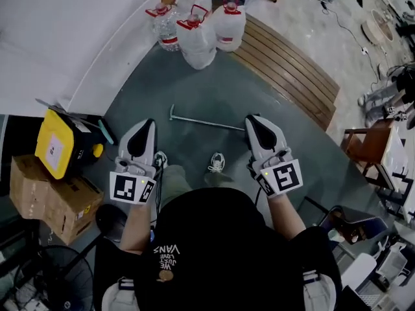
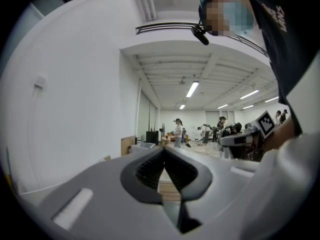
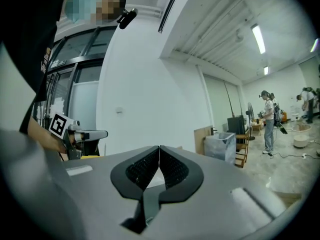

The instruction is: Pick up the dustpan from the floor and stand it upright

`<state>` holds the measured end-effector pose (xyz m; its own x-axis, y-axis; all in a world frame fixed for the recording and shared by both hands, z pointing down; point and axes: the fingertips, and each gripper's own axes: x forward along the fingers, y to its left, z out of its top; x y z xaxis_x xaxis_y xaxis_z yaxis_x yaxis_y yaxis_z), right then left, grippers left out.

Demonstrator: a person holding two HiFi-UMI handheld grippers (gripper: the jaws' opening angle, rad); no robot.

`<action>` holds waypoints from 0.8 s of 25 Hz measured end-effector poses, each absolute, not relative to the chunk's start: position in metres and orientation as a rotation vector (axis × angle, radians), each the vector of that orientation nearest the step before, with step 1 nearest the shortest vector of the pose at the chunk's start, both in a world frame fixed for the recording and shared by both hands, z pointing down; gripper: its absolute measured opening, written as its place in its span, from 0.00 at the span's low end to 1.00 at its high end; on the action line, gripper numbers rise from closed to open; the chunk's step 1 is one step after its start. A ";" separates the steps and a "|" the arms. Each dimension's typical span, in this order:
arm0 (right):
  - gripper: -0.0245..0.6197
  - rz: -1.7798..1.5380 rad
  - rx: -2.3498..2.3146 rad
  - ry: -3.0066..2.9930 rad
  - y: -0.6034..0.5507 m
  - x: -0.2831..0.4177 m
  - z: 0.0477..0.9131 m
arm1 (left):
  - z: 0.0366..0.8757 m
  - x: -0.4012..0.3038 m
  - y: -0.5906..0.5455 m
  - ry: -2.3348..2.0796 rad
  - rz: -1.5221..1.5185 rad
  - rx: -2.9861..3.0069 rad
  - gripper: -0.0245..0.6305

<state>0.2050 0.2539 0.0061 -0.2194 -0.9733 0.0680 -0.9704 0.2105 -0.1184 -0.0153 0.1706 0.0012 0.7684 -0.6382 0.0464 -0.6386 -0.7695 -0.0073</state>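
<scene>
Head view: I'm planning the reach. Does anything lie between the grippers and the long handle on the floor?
Nothing visible does. The handle lies on bare floor just ahead of the left gripper and right gripper, one end hidden behind the right one. The water bottles stand beyond it.

Head view: above the person's head, facing steeply down at the floor (image 1: 214,96); left claw (image 1: 147,124) at 9 o'clock, right claw (image 1: 253,119) at 3 o'clock.
Left gripper view: on left claw, close behind its jaws, facing level along white wall (image 2: 75,109).
Right gripper view: on right claw, likewise level.
Shared: each gripper view catches the other claw.
</scene>
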 end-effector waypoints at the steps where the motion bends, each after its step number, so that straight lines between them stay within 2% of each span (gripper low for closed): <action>1: 0.04 -0.218 -1.968 2.408 0.250 0.207 0.008 | 0.006 -0.010 0.163 -1.035 0.080 2.950 0.12; 11: 0.04 -0.218 -2.182 2.265 0.199 0.198 0.036 | 0.045 0.016 0.087 -0.683 0.134 2.979 0.12; 16: 0.05 -0.330 -2.259 2.271 0.171 0.182 0.093 | 0.101 0.023 0.057 -0.531 0.253 2.948 0.12; 18: 0.10 -0.374 -2.267 2.297 0.162 0.178 0.122 | 0.131 0.025 0.049 -0.497 0.275 2.911 0.12; 20: 0.11 -0.409 -2.273 2.339 0.155 0.176 0.152 | 0.162 0.027 0.042 -0.482 0.288 2.872 0.12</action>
